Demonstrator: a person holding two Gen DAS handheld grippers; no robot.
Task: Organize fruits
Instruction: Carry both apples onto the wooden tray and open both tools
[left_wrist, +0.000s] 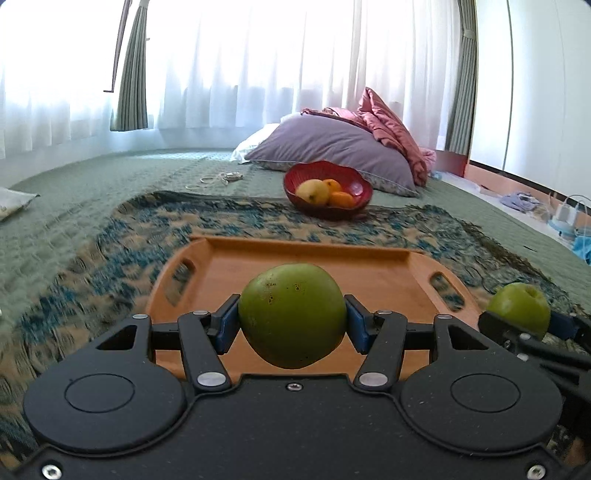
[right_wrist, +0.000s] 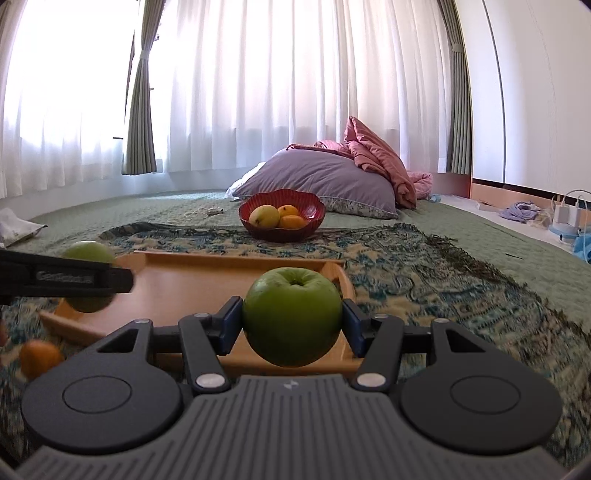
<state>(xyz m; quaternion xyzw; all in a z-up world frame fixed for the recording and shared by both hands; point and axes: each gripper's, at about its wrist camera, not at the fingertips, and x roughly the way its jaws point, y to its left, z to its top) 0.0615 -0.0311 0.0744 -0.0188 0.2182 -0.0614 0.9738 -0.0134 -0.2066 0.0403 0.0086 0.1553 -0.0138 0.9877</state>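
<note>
Room: sheer curtains (right_wrist: 295, 92), purple pillow (left_wrist: 332, 147) far.
Bed: patterned throw (right_wrist: 424, 280).
Tray (left_wrist: 369, 266): near, bare.
Bowl (right_wrist: 282, 212): far; yellow fruit (right_wrist: 264, 216), oranges (right_wrist: 291, 221).
Left tongs (left_wrist: 291, 317): pinching spotted green apple (left_wrist: 291, 314) above tray.
Right tongs (right_wrist: 291, 319): pinching green apple (right_wrist: 291, 315).

Both wrist cameras sit low and close behind the wooden tray (left_wrist: 369, 275), facing across it toward the red fruit bowl (left_wrist: 328, 210) and curtained window. The left view looks from the tray's near side, the right view from the tray's right end (right_wrist: 184, 280).
</note>
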